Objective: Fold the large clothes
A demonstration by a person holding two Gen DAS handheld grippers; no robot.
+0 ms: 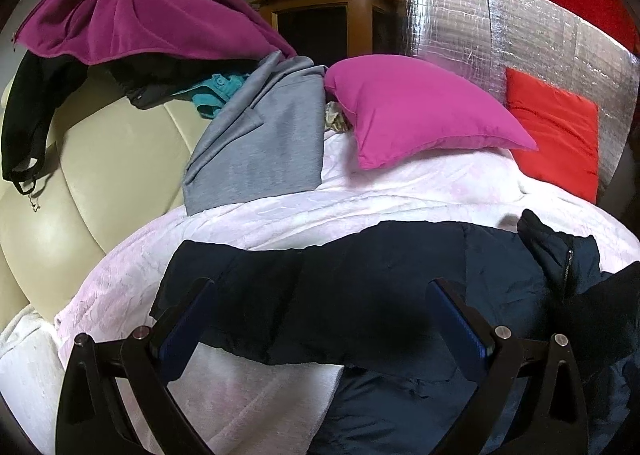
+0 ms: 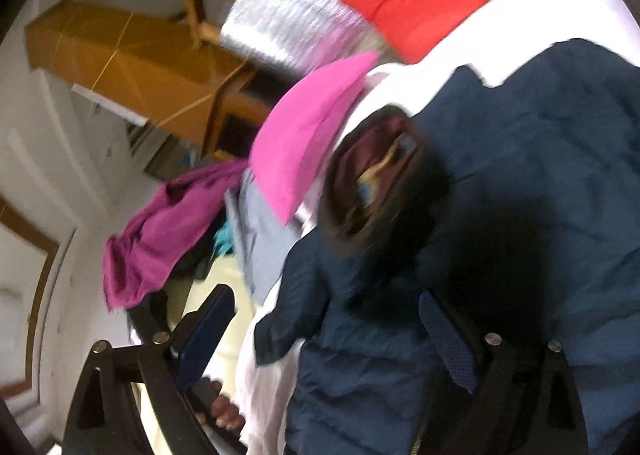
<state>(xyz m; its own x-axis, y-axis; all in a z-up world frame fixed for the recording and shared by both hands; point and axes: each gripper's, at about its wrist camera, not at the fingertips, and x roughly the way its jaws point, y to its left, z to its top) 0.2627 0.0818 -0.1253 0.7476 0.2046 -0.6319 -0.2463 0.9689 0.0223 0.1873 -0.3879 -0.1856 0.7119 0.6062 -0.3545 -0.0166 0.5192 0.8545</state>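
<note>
A large navy padded jacket [image 1: 360,287] lies on a white-pink blanket [image 1: 280,215], one sleeve stretched across to the left. My left gripper [image 1: 320,319] hovers just over that sleeve, open, its blue pads [image 1: 184,331] either side of the dark fabric. The right wrist view is tilted and blurred. It shows the same jacket [image 2: 520,175] with its fur-trimmed hood [image 2: 372,183] lying open, maroon lining showing. My right gripper [image 2: 326,331] is open above the jacket's left edge and holds nothing. One finger is over the jacket, the other beyond the blanket [image 2: 264,387]. A person's fingers [image 2: 224,411] show low down.
A magenta pillow [image 1: 412,111] and a red pillow [image 1: 556,127] lie behind the jacket against a silver foil panel [image 1: 480,23]. Purple [image 1: 132,15], grey [image 1: 260,143], black and teal garments are heaped over a cream padded headboard [image 1: 100,183] at left. A wooden cabinet [image 1: 320,11] stands behind.
</note>
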